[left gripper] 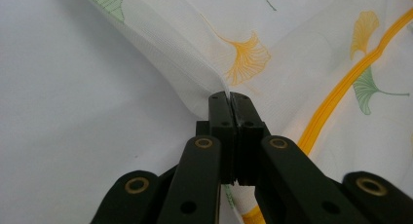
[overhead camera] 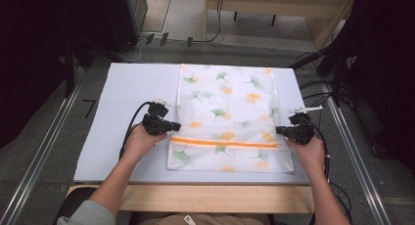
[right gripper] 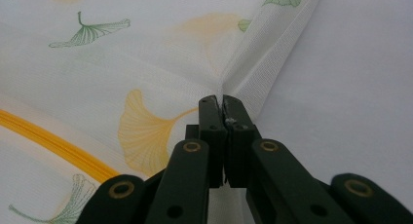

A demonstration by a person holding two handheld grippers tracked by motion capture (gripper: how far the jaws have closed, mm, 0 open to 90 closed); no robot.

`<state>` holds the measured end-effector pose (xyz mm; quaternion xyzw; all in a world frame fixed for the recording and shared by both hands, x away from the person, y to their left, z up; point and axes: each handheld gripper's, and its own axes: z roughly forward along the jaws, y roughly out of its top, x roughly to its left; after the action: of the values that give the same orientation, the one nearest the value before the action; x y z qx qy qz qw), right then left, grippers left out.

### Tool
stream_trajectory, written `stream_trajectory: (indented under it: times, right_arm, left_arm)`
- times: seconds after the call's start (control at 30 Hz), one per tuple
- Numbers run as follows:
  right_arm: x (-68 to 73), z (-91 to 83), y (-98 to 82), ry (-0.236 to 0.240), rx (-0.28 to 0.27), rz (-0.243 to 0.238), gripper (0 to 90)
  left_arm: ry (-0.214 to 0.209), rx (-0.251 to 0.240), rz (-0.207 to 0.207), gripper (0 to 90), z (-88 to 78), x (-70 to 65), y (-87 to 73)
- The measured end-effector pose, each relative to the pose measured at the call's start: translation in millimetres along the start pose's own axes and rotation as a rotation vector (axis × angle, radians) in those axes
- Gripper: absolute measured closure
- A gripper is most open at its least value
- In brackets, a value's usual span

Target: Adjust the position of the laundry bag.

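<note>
Flat on the white table [overhead camera: 122, 88], a mesh laundry bag [overhead camera: 227, 102] printed with green and orange ginkgo leaves, orange zipper [overhead camera: 225, 143] running across near the person's side. Left gripper [overhead camera: 172, 126] at the bag's left edge, just above the zipper line; in its own view [left gripper: 229, 95] jaws pressed fully together, pinching a lifted fold of that edge. Right gripper [overhead camera: 279, 130] at the opposite edge, level with the first; seen close [right gripper: 223, 98], jaws clamped tight on the fabric seam, mesh tented up at the tips. Both hands low over the table, one at each side of the bag.
</note>
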<state>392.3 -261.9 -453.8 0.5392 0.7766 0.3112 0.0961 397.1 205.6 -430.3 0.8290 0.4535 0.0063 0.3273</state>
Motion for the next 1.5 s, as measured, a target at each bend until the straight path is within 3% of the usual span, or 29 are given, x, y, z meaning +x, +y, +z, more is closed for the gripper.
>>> stream_trajectory:
  times: [0.37,0.53,0.57,0.67,0.9,1.17,1.43,1.5]
  right_arm:
    - [20.1,13.6,15.4,0.054,0.018,-0.056,89.7]
    - [33.6,19.5,22.2,0.086,0.031,-0.087,89.9]
    - [39.6,20.8,24.4,0.096,0.032,-0.102,89.8]
    - [44.9,22.6,26.5,0.103,0.035,-0.107,89.8]
    - [65.3,27.3,29.0,0.167,0.04,-0.132,89.2]
    - [84.1,29.1,27.5,0.2,0.051,-0.16,88.8]
    - [85.6,31.6,25.3,0.184,0.034,-0.183,82.9]
    - [82.9,32.4,24.7,0.182,0.034,-0.177,80.5]
  left_arm:
    - [0.034,-0.007,-0.056,89.6,-20.8,18.9,-14.8]
    - [0.063,-0.015,-0.078,89.5,-31.8,27.5,-22.8]
    - [0.071,-0.023,-0.098,89.4,-35.8,30.7,-26.3]
    - [0.081,-0.031,-0.109,89.3,-40.5,34.3,-29.5]
    - [0.11,-0.024,-0.144,89.3,-54.5,48.4,-40.5]
    - [0.111,-0.033,-0.178,89.2,-70.8,60.1,-50.8]
    - [0.111,-0.009,-0.182,88.7,-67.0,65.5,-52.2]
    - [0.09,-0.02,-0.187,83.3,-68.0,66.2,-52.5]
